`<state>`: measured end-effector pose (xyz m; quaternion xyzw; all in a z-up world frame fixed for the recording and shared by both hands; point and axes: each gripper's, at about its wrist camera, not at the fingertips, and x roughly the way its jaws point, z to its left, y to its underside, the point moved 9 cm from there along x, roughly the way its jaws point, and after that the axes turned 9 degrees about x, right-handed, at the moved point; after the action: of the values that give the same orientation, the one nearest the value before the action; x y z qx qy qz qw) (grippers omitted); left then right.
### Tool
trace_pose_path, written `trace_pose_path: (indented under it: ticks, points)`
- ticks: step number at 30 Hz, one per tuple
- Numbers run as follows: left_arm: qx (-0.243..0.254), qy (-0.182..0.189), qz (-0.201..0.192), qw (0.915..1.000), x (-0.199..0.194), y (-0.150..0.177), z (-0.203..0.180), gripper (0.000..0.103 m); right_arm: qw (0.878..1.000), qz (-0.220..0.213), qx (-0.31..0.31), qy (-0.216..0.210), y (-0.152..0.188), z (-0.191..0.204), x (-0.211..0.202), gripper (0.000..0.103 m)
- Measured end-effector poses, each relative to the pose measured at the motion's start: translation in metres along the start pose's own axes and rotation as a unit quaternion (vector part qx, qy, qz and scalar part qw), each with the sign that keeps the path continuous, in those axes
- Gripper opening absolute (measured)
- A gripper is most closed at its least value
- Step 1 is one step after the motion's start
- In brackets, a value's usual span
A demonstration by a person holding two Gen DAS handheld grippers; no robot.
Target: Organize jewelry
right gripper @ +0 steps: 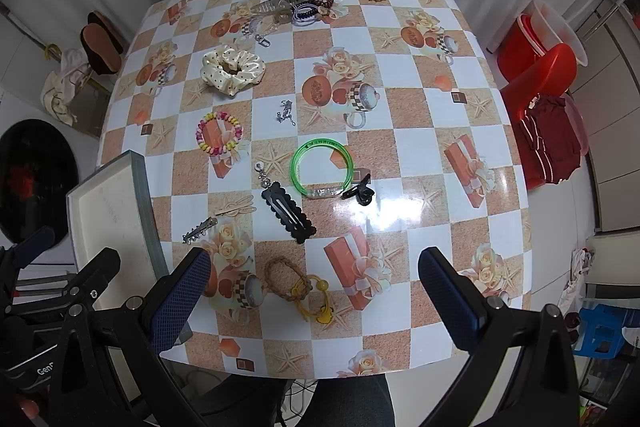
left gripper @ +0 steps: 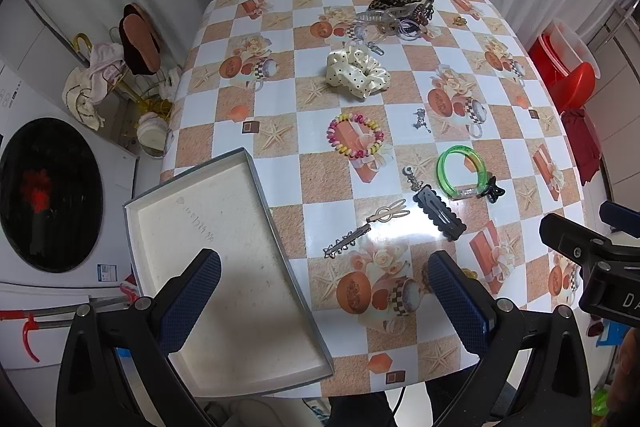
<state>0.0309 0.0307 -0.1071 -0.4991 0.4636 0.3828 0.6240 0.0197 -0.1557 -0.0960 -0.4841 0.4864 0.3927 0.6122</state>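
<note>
Both the left tongs and the right tongs are held wide apart and empty above the near edge of the bench. The empty box sits at the lower left of the frame; the jewelry is scattered mid-frame. The braided band, lying between the right tongs' fingers, is probably best taken first: a low, level approach is advised, with the cord pinched across its loop.

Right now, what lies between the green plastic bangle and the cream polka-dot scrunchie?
A small silver charm, seen in both views, between bangle and scrunchie.
</note>
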Motion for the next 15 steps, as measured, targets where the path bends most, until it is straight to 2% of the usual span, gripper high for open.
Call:
trace_pose_path:
  ticks: [15]
  points:
    - [0.002,0.002,0.000,1.0000,-0.0011,-0.0003,0.0015,0.103,1.000,0.001,0.000,0.000,0.0013,0.0000,0.0003,0.103]
